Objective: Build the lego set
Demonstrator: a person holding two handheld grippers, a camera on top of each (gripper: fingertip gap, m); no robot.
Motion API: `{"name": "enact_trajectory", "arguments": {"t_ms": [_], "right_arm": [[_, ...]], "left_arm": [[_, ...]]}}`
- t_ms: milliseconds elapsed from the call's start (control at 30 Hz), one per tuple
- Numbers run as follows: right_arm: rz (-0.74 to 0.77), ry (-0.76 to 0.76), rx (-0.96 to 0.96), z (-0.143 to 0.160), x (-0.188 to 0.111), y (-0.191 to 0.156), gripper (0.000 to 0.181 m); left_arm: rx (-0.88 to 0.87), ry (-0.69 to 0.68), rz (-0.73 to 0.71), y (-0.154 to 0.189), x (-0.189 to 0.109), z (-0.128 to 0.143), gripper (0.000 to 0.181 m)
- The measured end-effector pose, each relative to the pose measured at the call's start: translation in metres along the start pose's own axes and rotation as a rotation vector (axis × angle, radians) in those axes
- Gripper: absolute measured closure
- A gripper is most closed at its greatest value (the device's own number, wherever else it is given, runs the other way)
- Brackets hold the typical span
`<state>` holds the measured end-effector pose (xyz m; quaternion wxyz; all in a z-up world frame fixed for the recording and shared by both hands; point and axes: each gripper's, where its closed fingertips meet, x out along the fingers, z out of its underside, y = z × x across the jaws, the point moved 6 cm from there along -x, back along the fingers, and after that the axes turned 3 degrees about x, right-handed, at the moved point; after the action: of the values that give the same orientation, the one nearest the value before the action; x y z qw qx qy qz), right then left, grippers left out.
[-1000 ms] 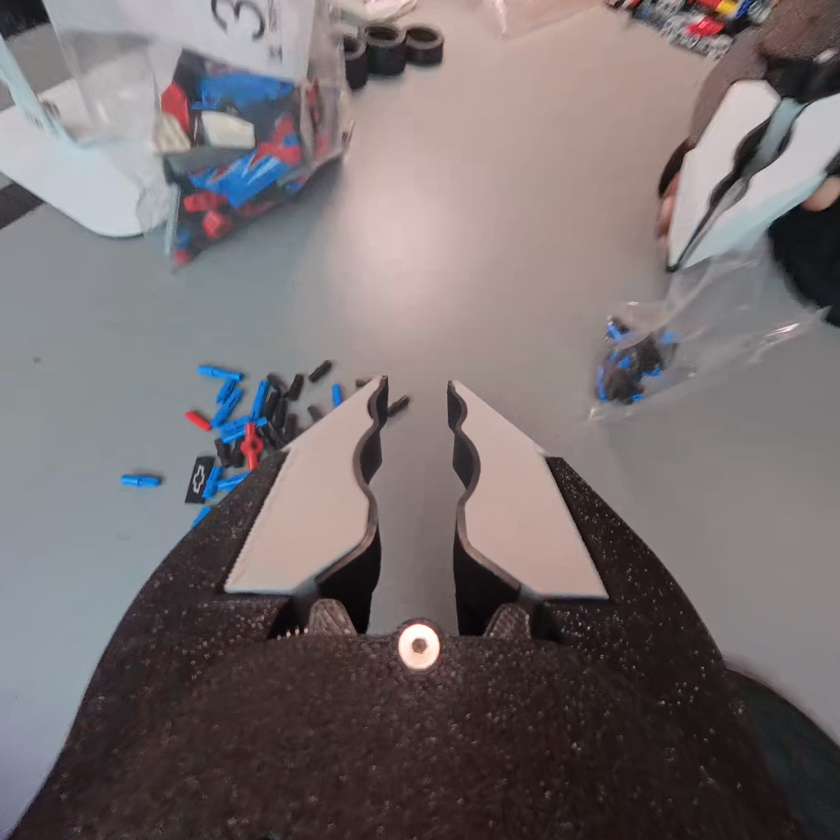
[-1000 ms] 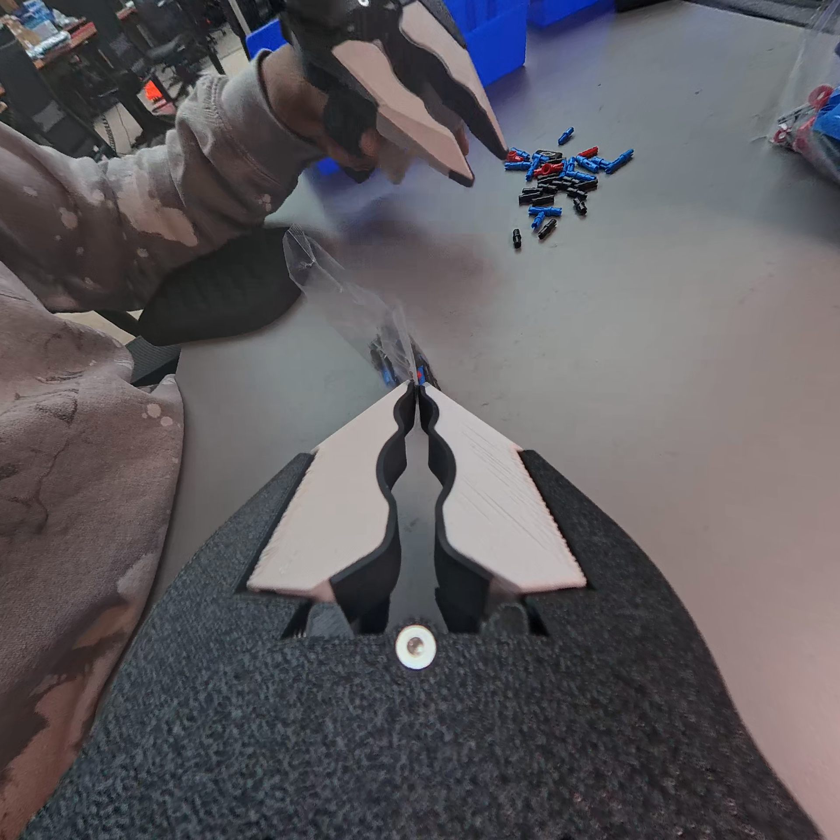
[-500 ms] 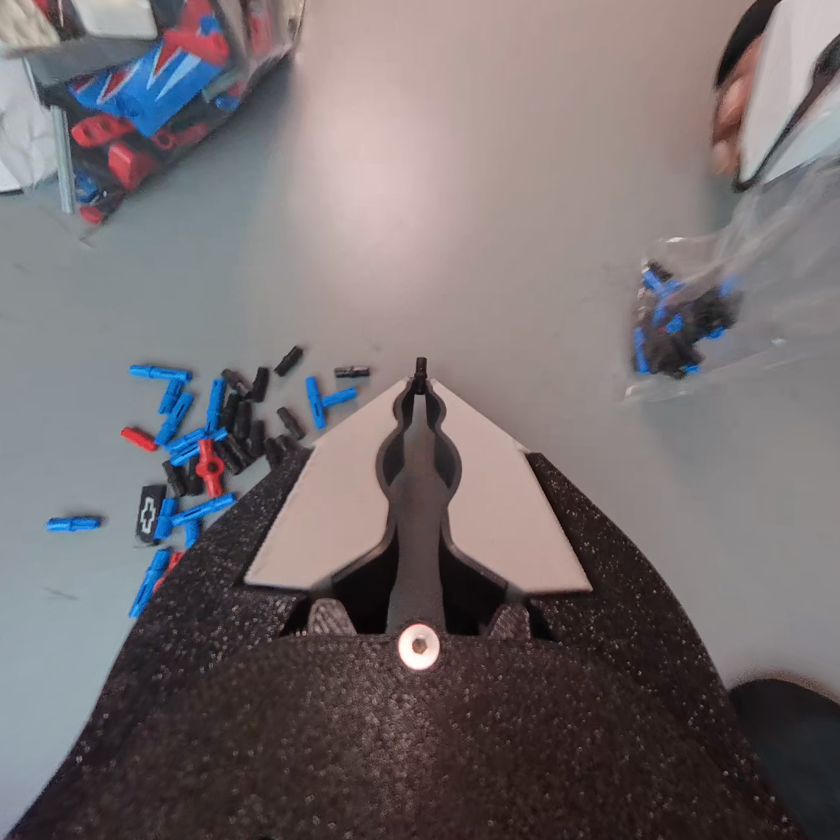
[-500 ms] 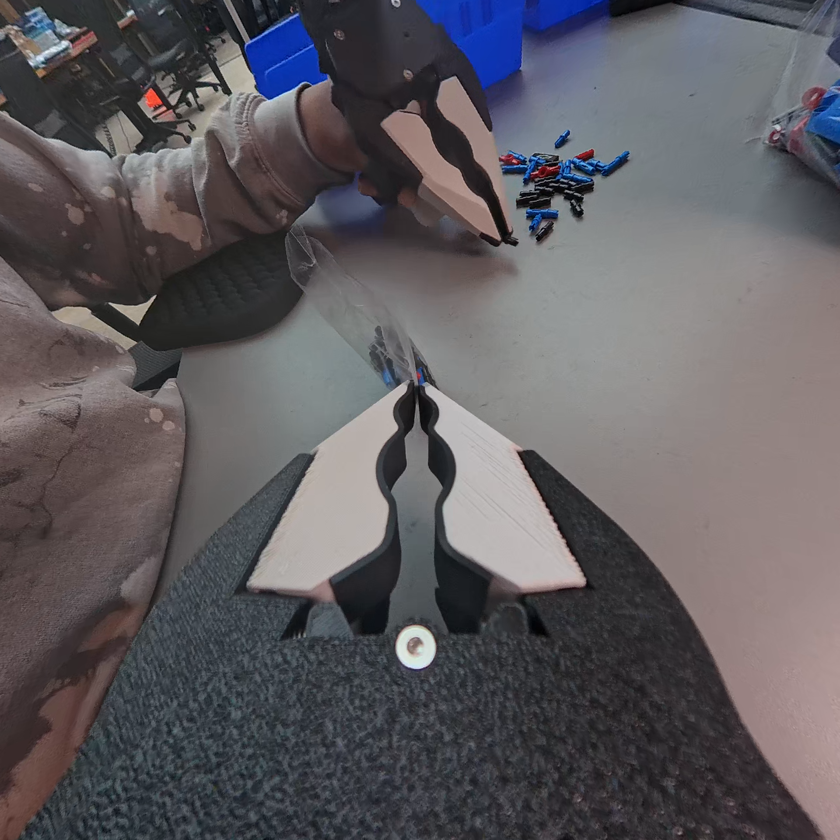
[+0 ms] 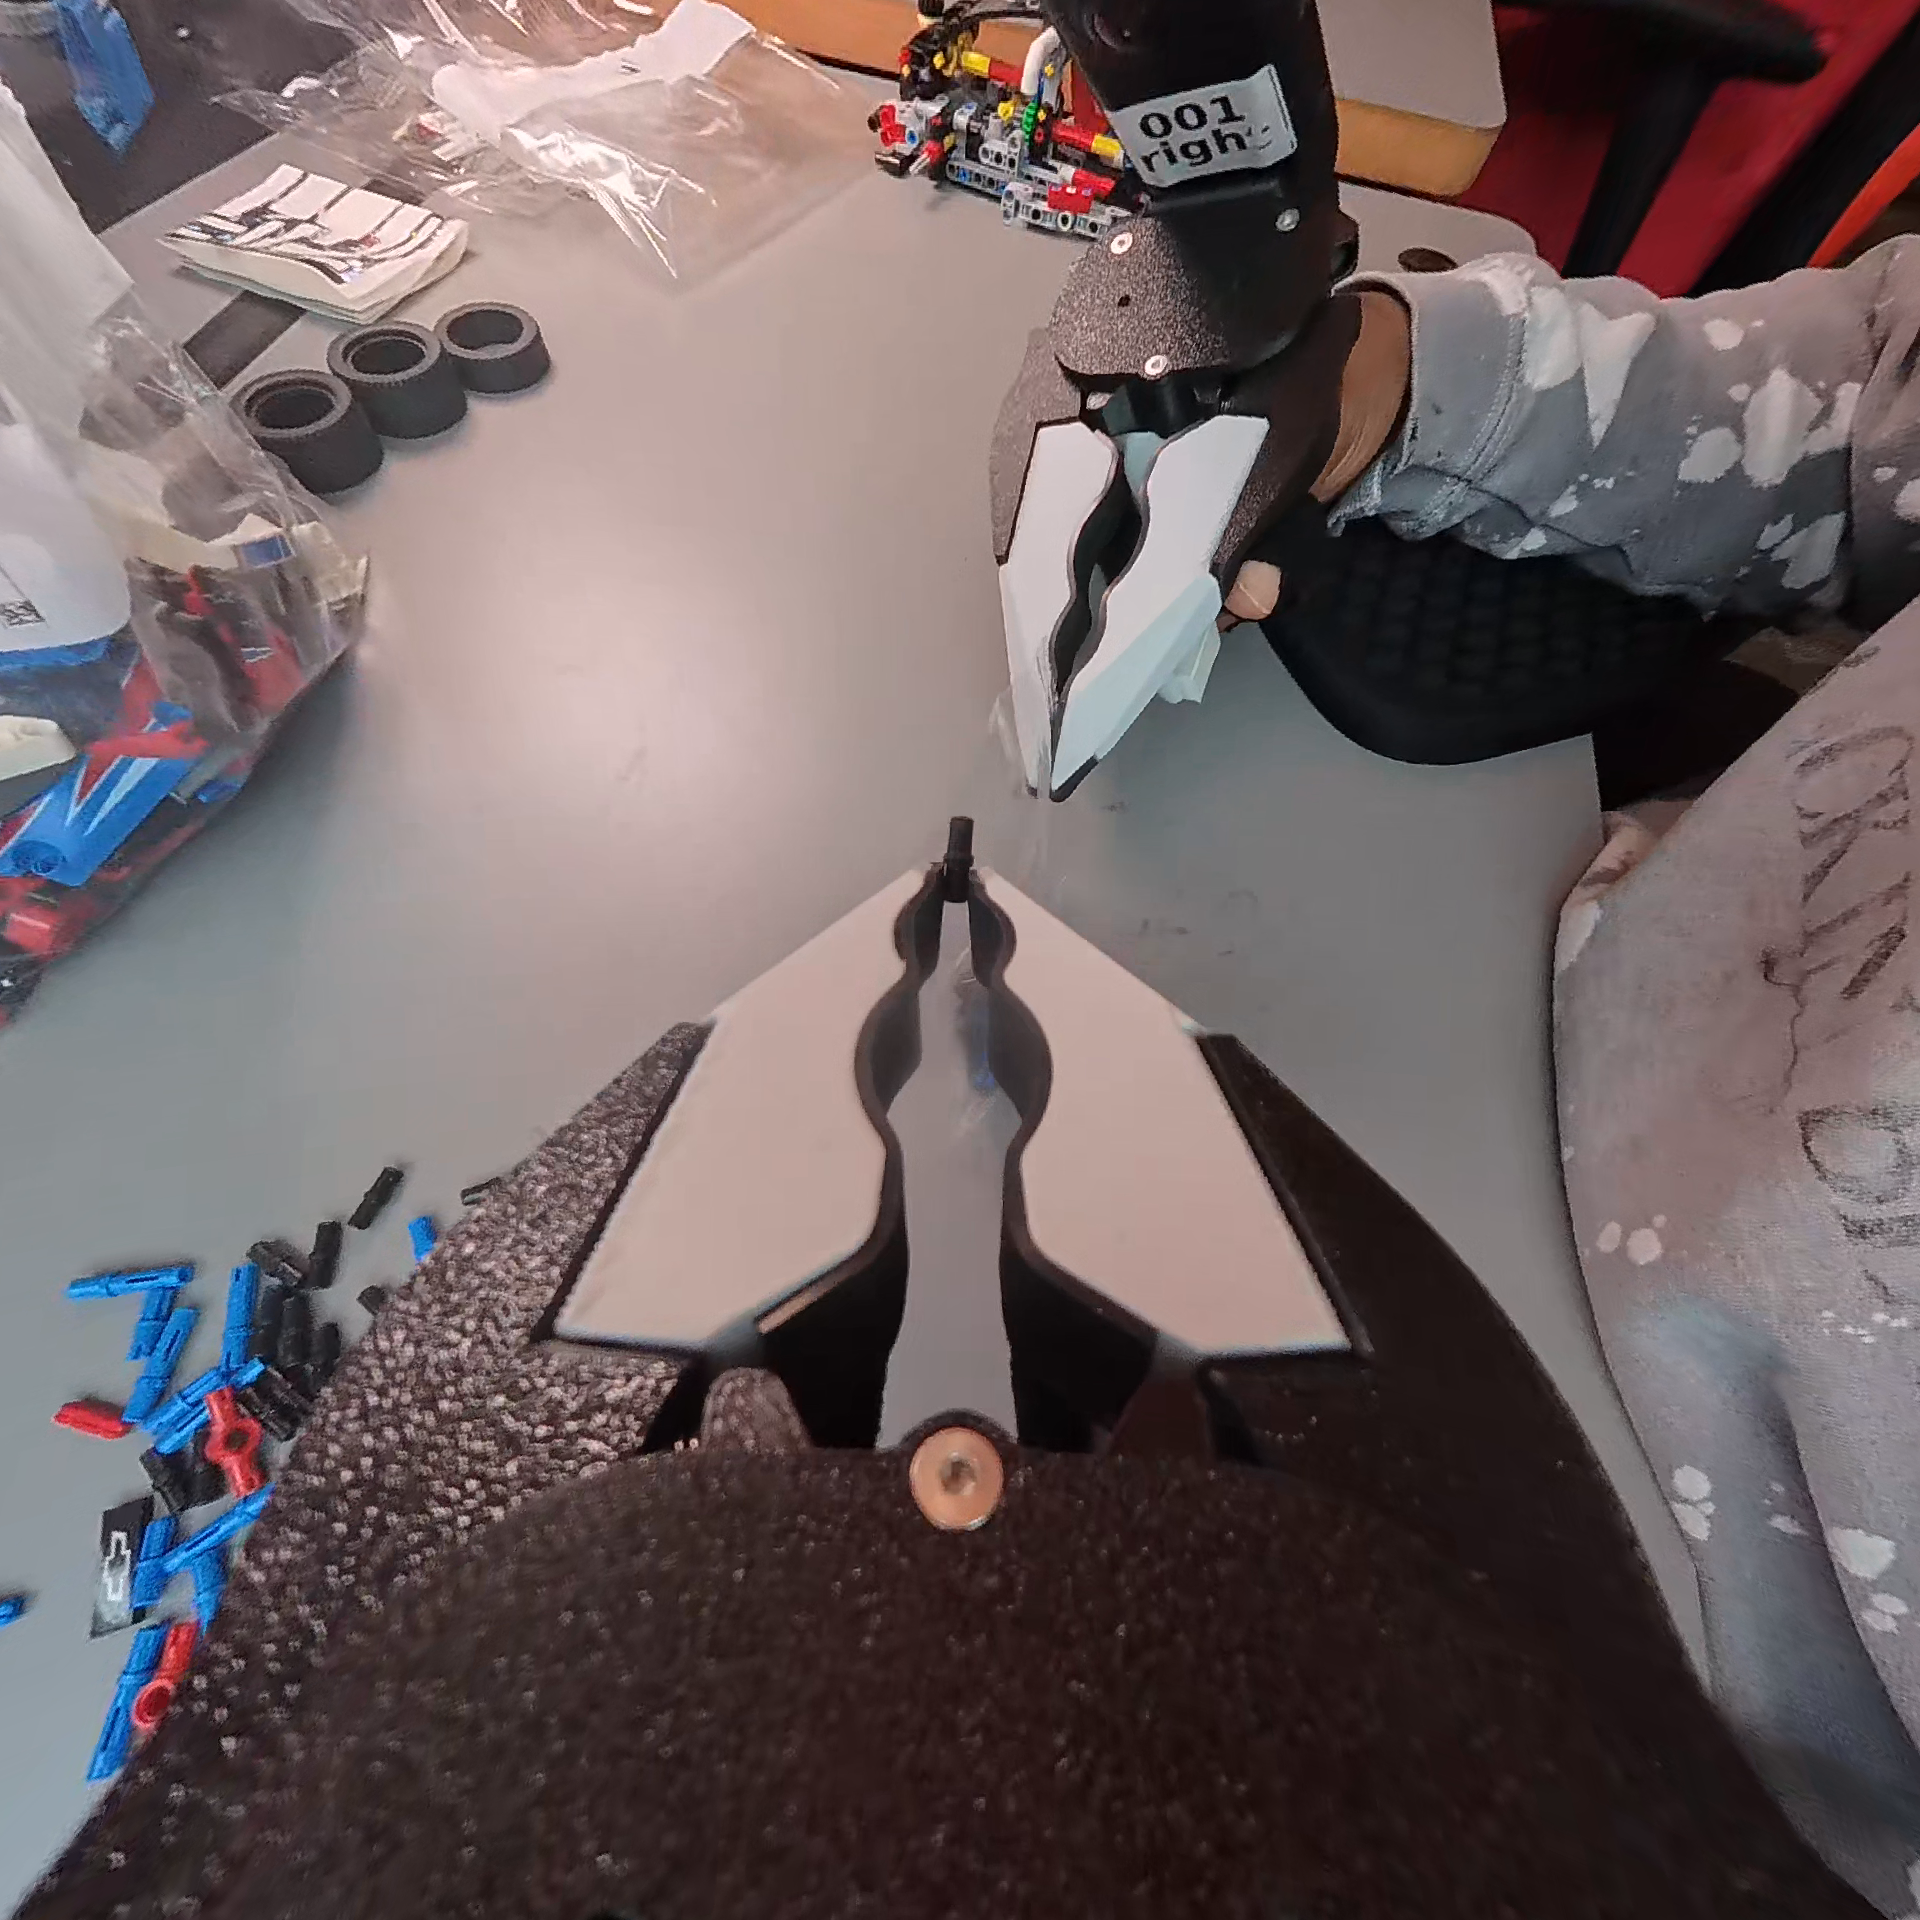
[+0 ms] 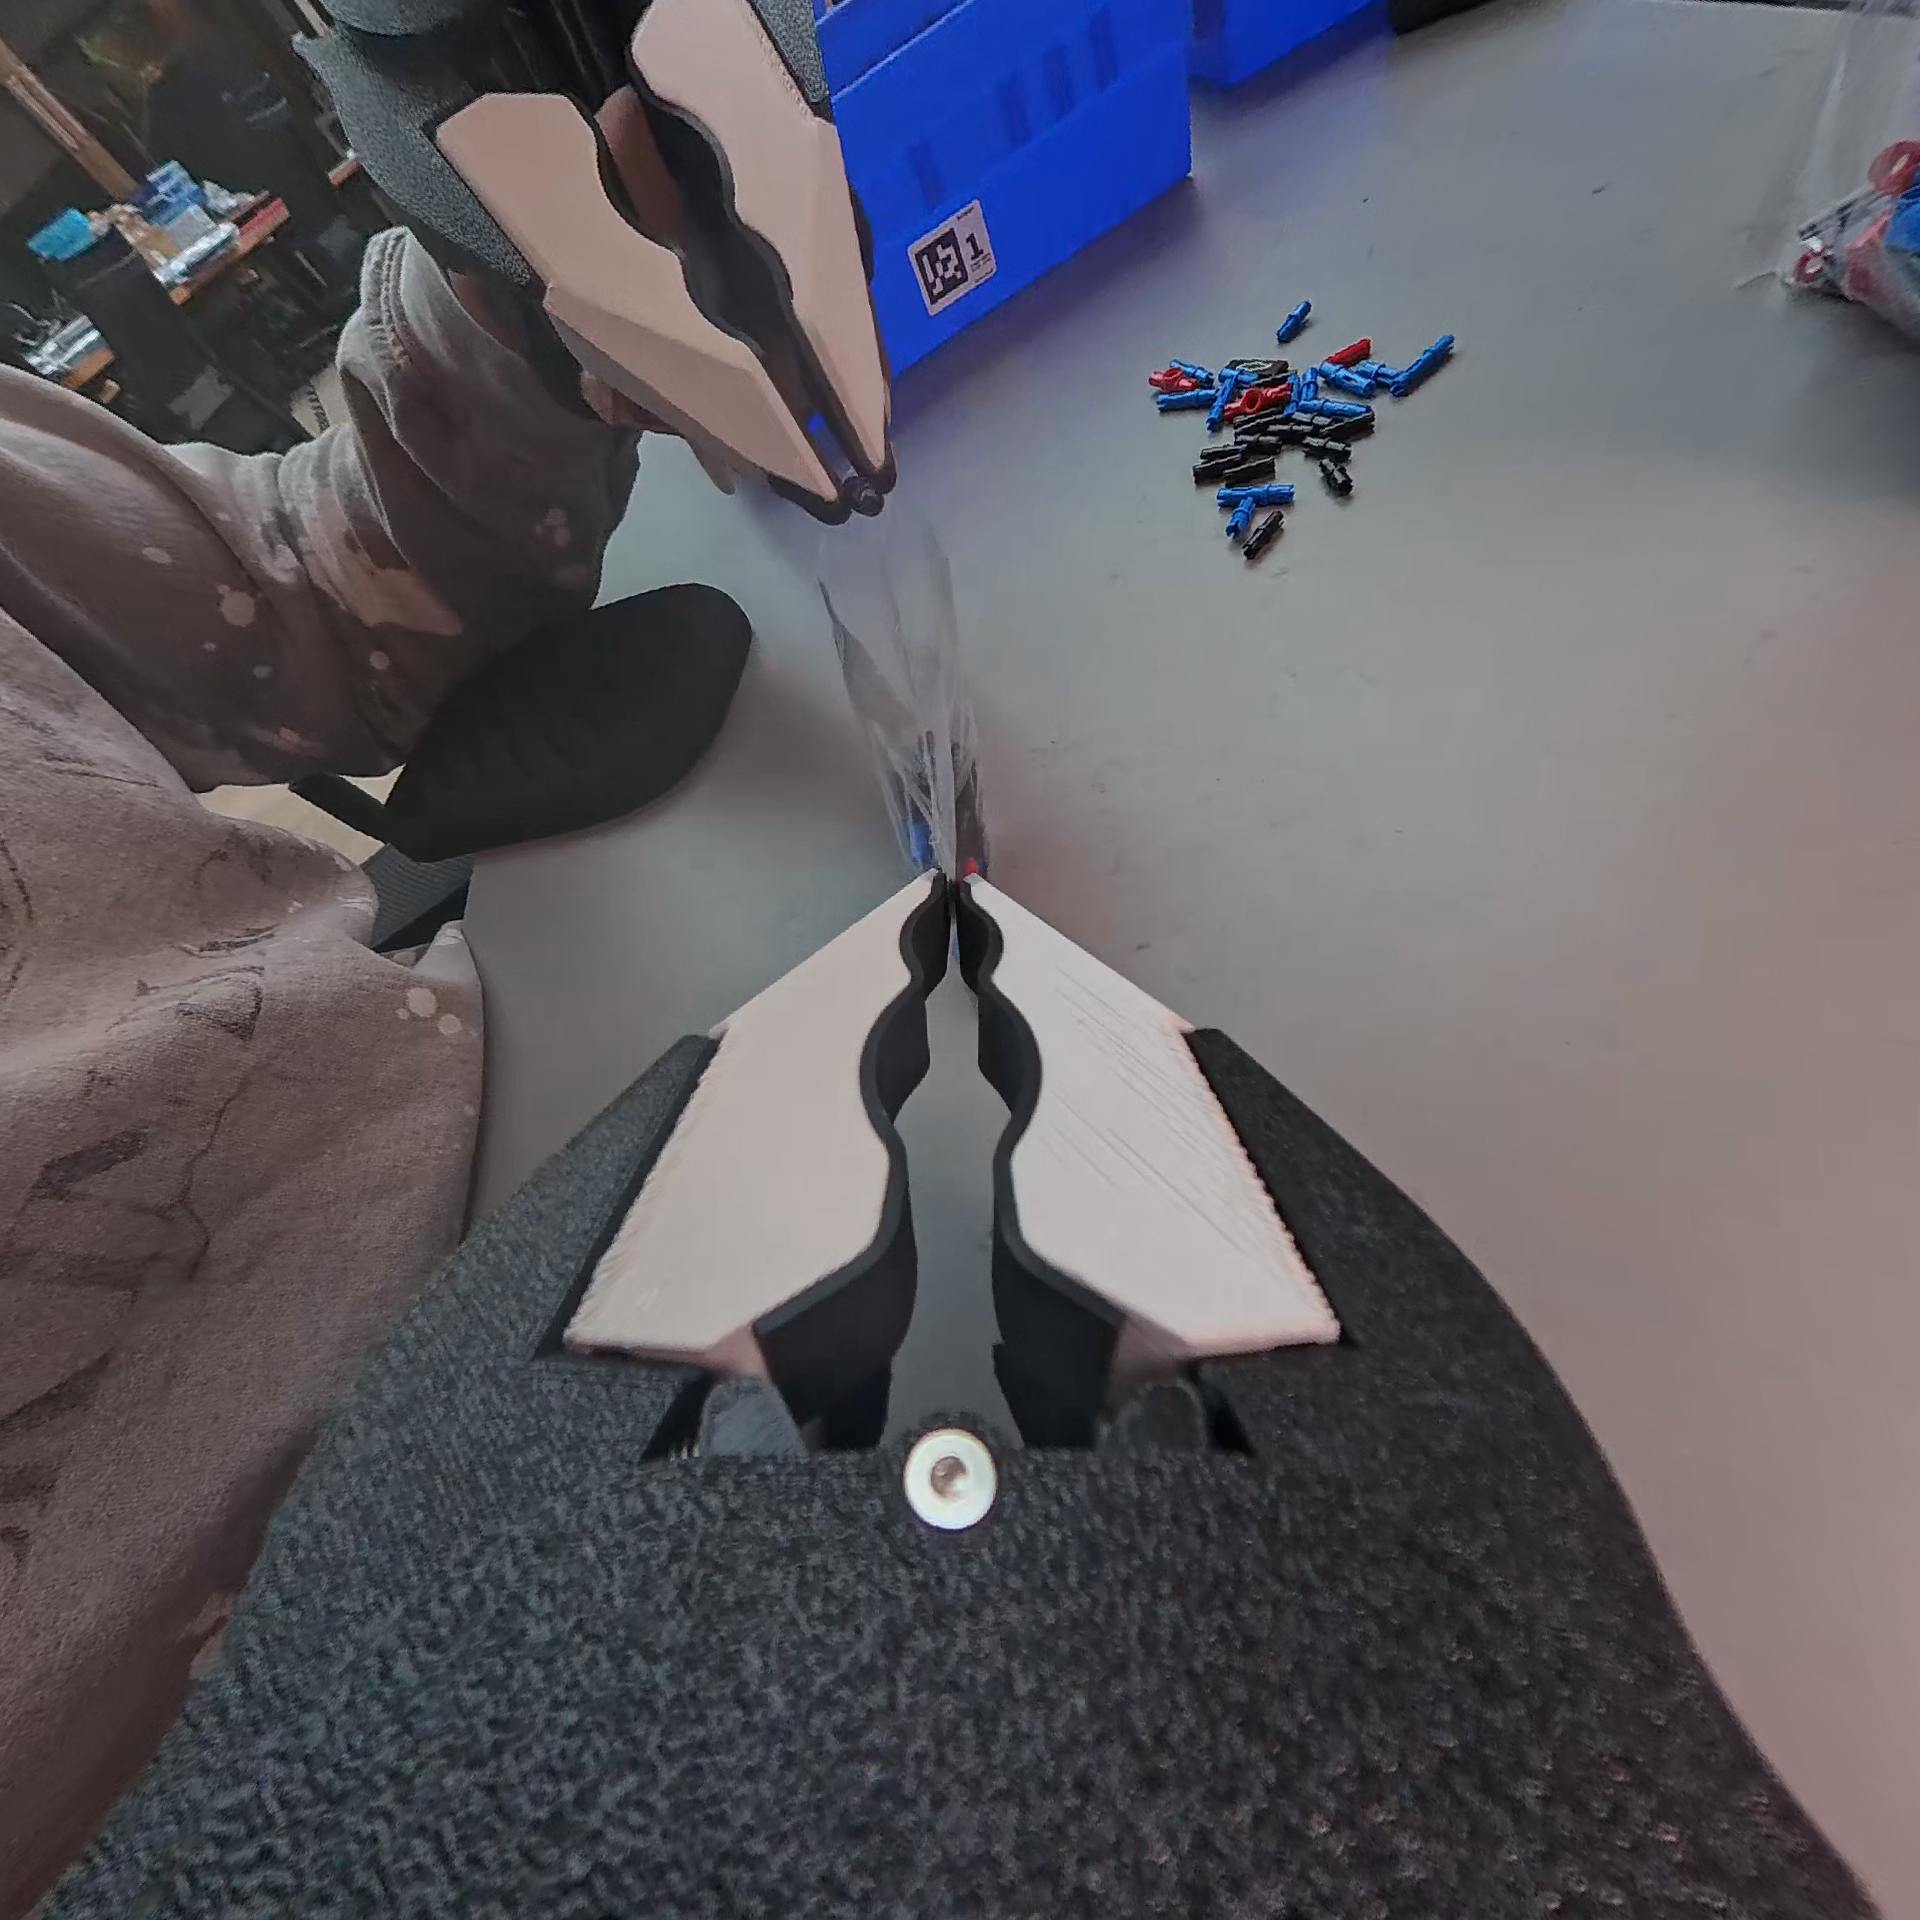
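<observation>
My left gripper (image 5: 954,885) is shut on a small black pin (image 5: 958,840) that sticks out past its tips, held above the grey table (image 5: 727,582). It also shows in the right wrist view (image 6: 862,497), with the pin close to the upper end of a clear bag (image 6: 906,665). My right gripper (image 6: 954,889) is shut on that bag, which holds a few blue and black pins. In the left wrist view the right gripper (image 5: 1047,774) is just beyond my left tips. A loose pile of blue, black and red pins (image 5: 197,1392) (image 6: 1278,416) lies on the table.
Three black tyres (image 5: 395,379), a bag of blue and red parts (image 5: 156,665), sticker sheets (image 5: 322,244) and empty clear bags lie at the far left. A part-built chassis (image 5: 997,135) sits at the back. Blue bins (image 6: 1018,156) stand behind the pile.
My left gripper went from open to shut on a black pin beside the pile, then lifted and swung right, up to the right gripper's bag. The right gripper kept hold of the bag.
</observation>
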<state>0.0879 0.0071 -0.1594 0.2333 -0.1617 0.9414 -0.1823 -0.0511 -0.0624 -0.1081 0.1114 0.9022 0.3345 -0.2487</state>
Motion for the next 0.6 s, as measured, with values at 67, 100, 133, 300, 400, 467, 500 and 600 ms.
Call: {"name": "enact_trajectory", "arguments": {"t_ms": [67, 100, 133, 300, 400, 467, 500, 600], "right_arm": [[0.000, -0.001, -0.003, 0.000, 0.000, 0.000, 0.181], [0.000, -0.001, -0.004, 0.000, 0.000, 0.000, 0.181], [0.000, -0.001, -0.006, 0.000, 0.000, 0.000, 0.181], [0.003, -0.003, -0.017, 0.000, 0.000, -0.001, 0.181], [0.006, -0.005, -0.026, 0.000, -0.001, -0.001, 0.181], [0.000, -0.007, -0.028, 0.000, 0.000, -0.002, 0.181], [-0.004, -0.009, -0.029, 0.001, 0.001, -0.002, 0.181], [-0.004, -0.013, -0.036, 0.001, 0.000, -0.003, 0.181]], "left_arm": [[0.004, -0.005, 0.007, 0.002, 0.001, 0.000, 0.173], [0.010, -0.005, 0.009, 0.003, 0.001, -0.001, 0.172], [0.013, 0.000, 0.007, 0.003, 0.000, -0.002, 0.171], [-0.030, 0.078, -0.055, -0.012, -0.019, -0.005, 0.165], [-0.147, 0.100, -0.240, -0.058, -0.042, 0.017, 0.166], [-0.227, -0.010, -0.343, -0.087, -0.043, 0.052, 0.162], [-0.257, -0.045, -0.354, -0.095, -0.039, 0.066, 0.160], [-0.292, -0.144, -0.351, -0.100, -0.020, 0.093, 0.154]]}}
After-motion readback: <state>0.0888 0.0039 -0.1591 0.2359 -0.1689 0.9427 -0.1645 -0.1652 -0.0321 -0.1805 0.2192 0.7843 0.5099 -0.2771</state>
